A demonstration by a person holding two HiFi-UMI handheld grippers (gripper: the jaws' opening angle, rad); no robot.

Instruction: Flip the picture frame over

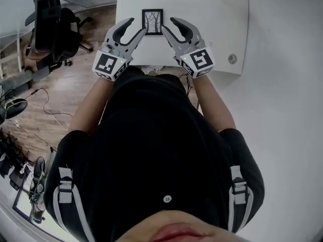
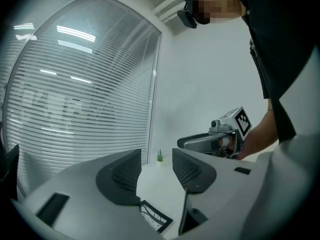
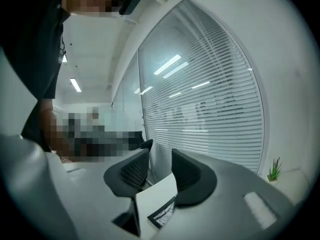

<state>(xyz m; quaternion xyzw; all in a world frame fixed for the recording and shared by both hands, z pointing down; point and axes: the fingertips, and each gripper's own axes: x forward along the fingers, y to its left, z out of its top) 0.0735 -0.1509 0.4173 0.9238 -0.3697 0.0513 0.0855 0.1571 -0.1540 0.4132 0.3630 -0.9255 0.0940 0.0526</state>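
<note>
Head view shows the small black-bordered picture frame lying flat on the white table, its tree print facing up, between the tips of both grippers. The left gripper and right gripper hang above the table, jaws partly apart with nothing between the pads; neither touches the frame. By my reading, the flip is either finished or not begun, and I cannot tell which. If it is yet to come, the next move calls for lowering one gripper, pinching a thin edge and turning the frame over.
</note>
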